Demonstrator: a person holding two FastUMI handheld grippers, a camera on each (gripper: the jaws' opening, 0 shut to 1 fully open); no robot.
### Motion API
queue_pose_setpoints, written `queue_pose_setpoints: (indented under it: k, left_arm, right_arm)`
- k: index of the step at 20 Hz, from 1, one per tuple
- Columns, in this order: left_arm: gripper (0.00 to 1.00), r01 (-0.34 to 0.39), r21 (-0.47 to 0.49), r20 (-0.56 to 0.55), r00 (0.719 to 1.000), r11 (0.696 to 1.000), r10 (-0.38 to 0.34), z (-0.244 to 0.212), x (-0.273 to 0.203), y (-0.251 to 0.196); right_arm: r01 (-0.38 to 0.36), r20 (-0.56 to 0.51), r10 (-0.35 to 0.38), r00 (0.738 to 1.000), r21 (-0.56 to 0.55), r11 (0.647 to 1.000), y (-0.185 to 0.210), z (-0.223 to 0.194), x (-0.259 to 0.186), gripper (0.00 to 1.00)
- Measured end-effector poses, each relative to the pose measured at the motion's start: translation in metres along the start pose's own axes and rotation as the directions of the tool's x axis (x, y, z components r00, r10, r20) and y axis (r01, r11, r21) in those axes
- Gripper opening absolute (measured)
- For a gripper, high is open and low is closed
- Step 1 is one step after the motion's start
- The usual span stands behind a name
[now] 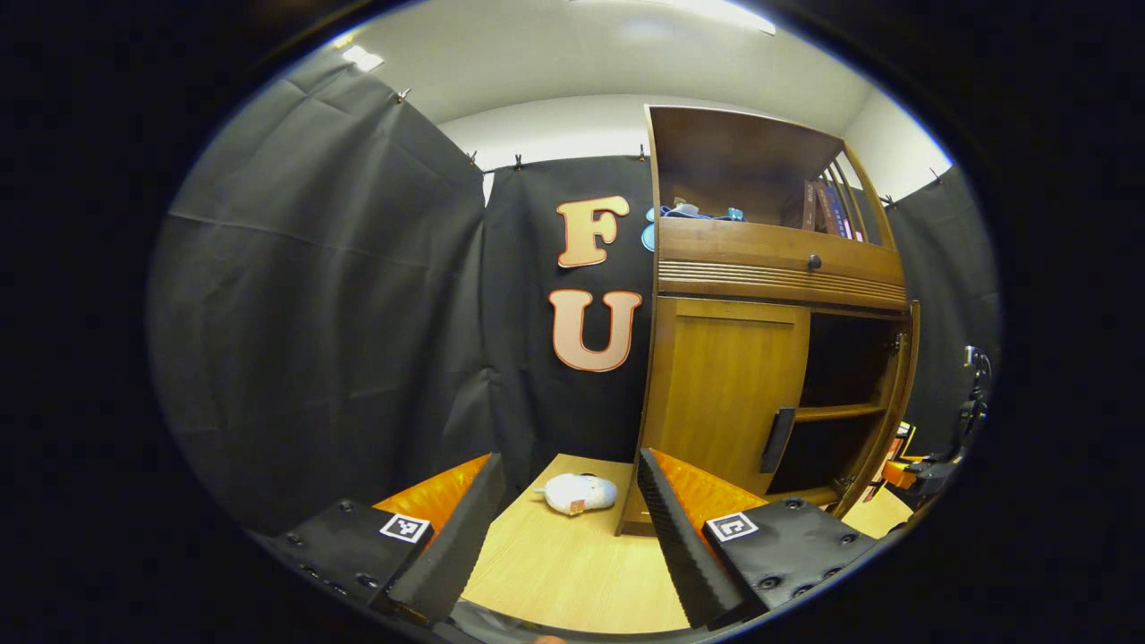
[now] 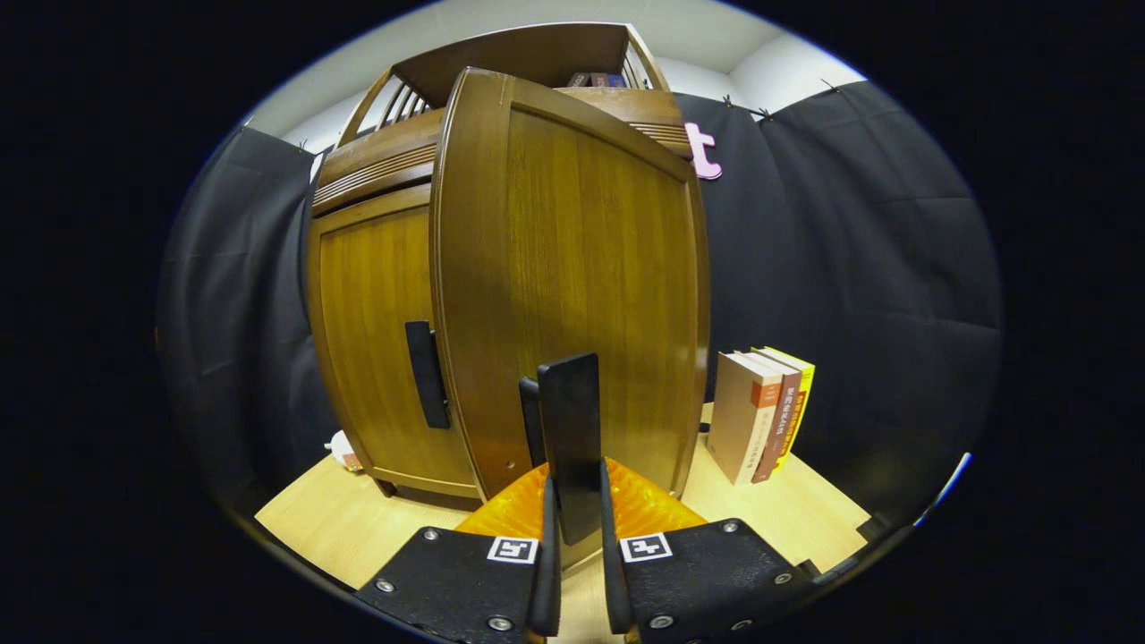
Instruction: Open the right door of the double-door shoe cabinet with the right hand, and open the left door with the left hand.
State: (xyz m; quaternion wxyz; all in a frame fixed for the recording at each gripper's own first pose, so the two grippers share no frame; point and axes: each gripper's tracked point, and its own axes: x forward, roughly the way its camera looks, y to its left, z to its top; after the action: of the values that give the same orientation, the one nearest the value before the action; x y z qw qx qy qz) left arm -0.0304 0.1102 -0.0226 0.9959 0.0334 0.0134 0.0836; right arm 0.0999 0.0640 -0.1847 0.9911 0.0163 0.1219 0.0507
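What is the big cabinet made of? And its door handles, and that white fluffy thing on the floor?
The cabinet looks like wood with a smooth brown varnish: grain lines show and the door shines. Its handles are dark, flat and matte, maybe plastic or painted metal; I cannot tell which. The white thing looks soft and fuzzy, probably plush fabric. It lies on a pale wood-look surface.

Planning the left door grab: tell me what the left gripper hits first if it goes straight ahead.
Probably the white plush toy on the table, with the booth's cloth wall behind; the cabinet's closed left door stands to the right of that line.
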Motion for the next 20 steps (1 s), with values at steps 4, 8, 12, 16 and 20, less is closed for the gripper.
queue_pose_setpoints:
  k: [4,8,12,16,20]
  left_arm:
    - [0.93,0.034,-0.022,-0.012,0.999,0.999,-0.034,-0.004,0.005,-0.028]
    - [0.93,0.070,-0.020,-0.015,0.997,0.997,-0.070,-0.004,0.003,-0.062]
    - [0.93,0.081,-0.003,-0.009,0.997,0.997,-0.081,0.000,-0.001,-0.088]
    - [0.92,0.064,0.024,0.002,0.998,0.998,-0.064,0.007,-0.010,-0.103]
    - [0.93,0.044,0.028,0.009,0.999,0.999,-0.044,0.010,-0.018,-0.116]
  right_arm:
    - [0.039,-0.004,-0.039,0.999,0.016,0.999,-0.028,-0.001,-0.015,0.13]
    - [0.044,-0.004,-0.044,0.999,0.000,0.999,-0.051,-0.002,-0.028,0.06]
    - [0.010,-0.006,-0.010,1.000,-0.003,1.000,-0.067,-0.002,-0.034,0.06]
    - [-0.022,-0.012,0.022,1.000,-0.010,1.000,-0.085,-0.002,-0.039,0.12]
    - [-0.053,-0.023,0.053,0.998,-0.019,0.998,-0.104,-0.002,-0.043,0.12]
